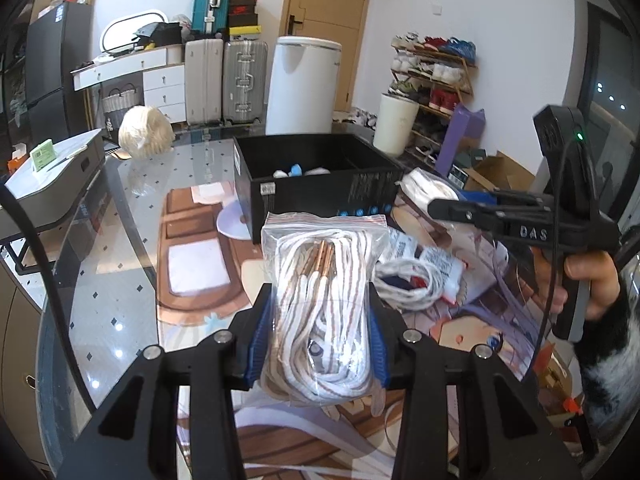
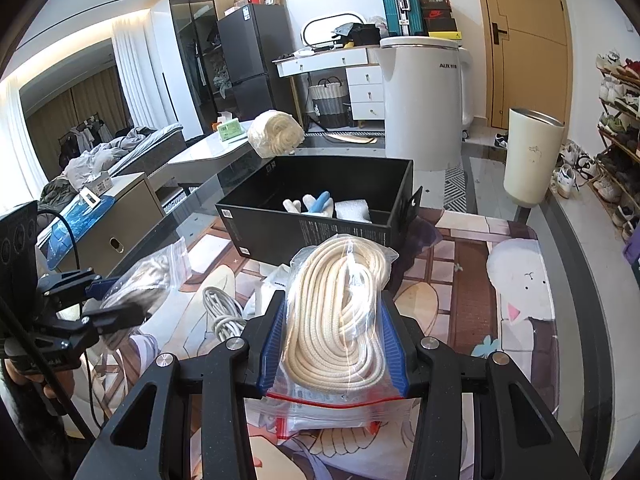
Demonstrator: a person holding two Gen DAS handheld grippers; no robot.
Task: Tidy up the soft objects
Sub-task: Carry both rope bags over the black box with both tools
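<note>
My left gripper [image 1: 318, 320] is shut on a clear zip bag of white, brown-striped laces [image 1: 322, 300] and holds it above the printed mat. My right gripper [image 2: 334, 336] is shut on a clear zip bag of cream rope [image 2: 340, 320]. An open black box [image 1: 316, 178] stands ahead on the table; it also shows in the right wrist view [image 2: 320, 220], with white and blue soft items [image 2: 316, 204] inside. A loose white cord bundle [image 1: 408, 284] lies on the mat between the grippers. The left gripper with its bag shows in the right wrist view [image 2: 108, 300].
A cream yarn ball [image 1: 146, 132] sits at the table's far left edge. A white cup [image 1: 396, 124] stands beyond the box at right. Paper labels [image 1: 436, 260] lie by the cord. The glass table [image 1: 112, 280] extends left; a white appliance [image 1: 302, 84] stands behind.
</note>
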